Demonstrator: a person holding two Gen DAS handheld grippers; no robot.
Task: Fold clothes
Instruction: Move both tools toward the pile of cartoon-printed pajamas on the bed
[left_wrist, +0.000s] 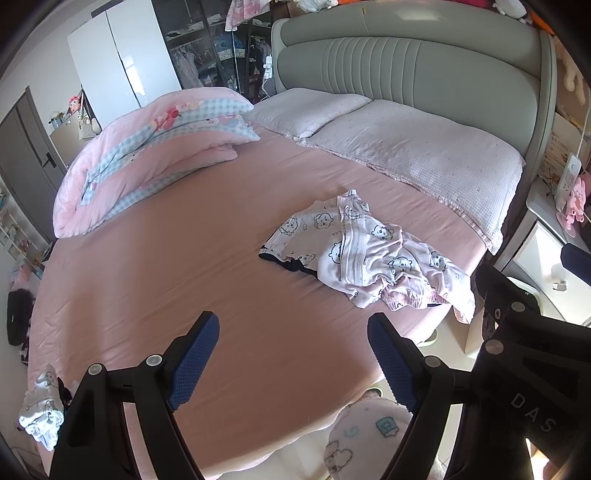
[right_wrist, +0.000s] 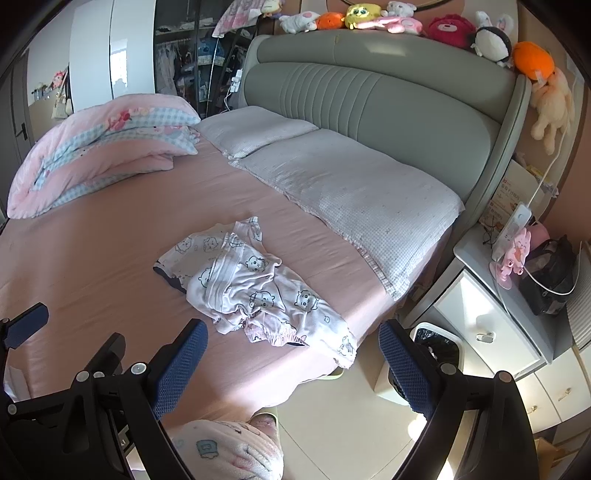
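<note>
You are looking across a bed (left_wrist: 184, 266) with a pink sheet that fills most of both views, backed by a grey padded headboard (right_wrist: 388, 92). A folded pink and blue-check quilt (left_wrist: 147, 162) sits along its far left side, and two pale pillows (right_wrist: 351, 192) lie against the headboard. A white nightstand (right_wrist: 491, 314) stands to the bed's right. The crumpled pile of bear-print clothes (right_wrist: 255, 288) lies unfolded on the sheet near the bed's right edge, well apart from both grippers. Your left gripper (left_wrist: 293, 354) hovers above the sheet, fingers spread wide, holding nothing. Your right gripper (right_wrist: 293, 365) is likewise wide open and empty, over the bed's near edge.
</note>
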